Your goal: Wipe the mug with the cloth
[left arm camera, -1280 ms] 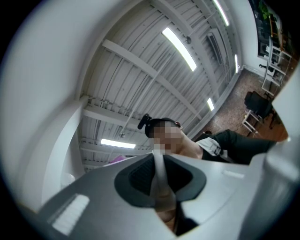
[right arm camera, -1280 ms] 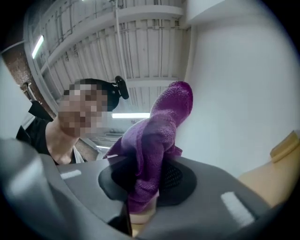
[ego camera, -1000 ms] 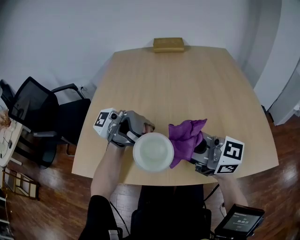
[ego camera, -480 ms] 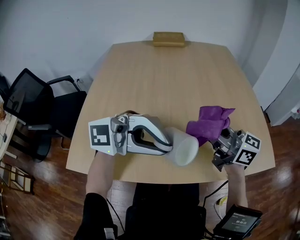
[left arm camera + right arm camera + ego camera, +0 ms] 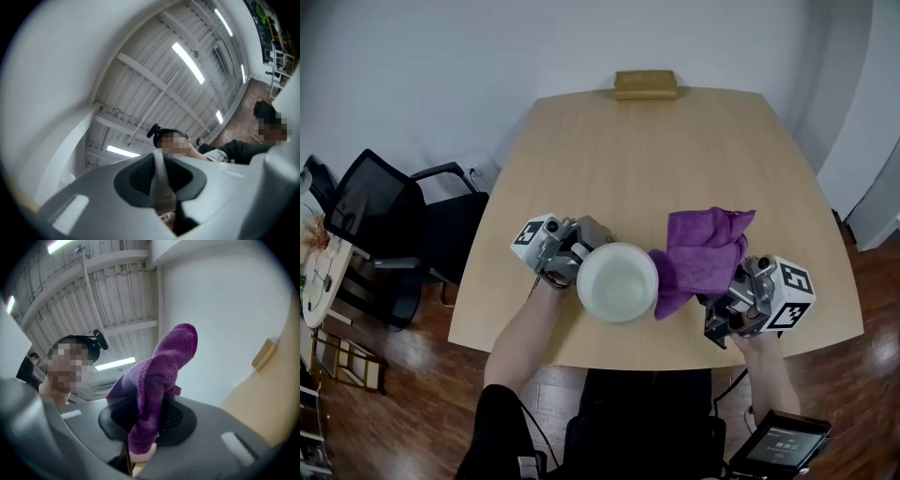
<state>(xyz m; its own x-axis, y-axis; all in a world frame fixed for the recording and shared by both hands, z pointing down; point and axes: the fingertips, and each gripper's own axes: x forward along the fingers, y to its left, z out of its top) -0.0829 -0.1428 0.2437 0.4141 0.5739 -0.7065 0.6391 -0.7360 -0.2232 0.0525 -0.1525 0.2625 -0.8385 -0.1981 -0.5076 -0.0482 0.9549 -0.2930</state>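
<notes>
Item 1: white mug (image 5: 617,281), held over the near part of the desk (image 5: 675,159), mouth turned up toward the head view. Its rim wall is clamped between the fingers (image 5: 136,177) of the left gripper (image 5: 579,261), and the outer wall fills the upper left of the left gripper view. Item 2: purple cloth (image 5: 701,251), bunched and standing up from the right gripper (image 5: 710,298), whose fingers (image 5: 180,420) are closed on its lower fold. The cloth's left edge lies against the mug's right side. Item 3: tan block (image 5: 645,84), 1 piece, at the desk's far edge, well apart from both grippers. Item 4: black chair (image 5: 389,225), on the floor left of the desk.
</notes>
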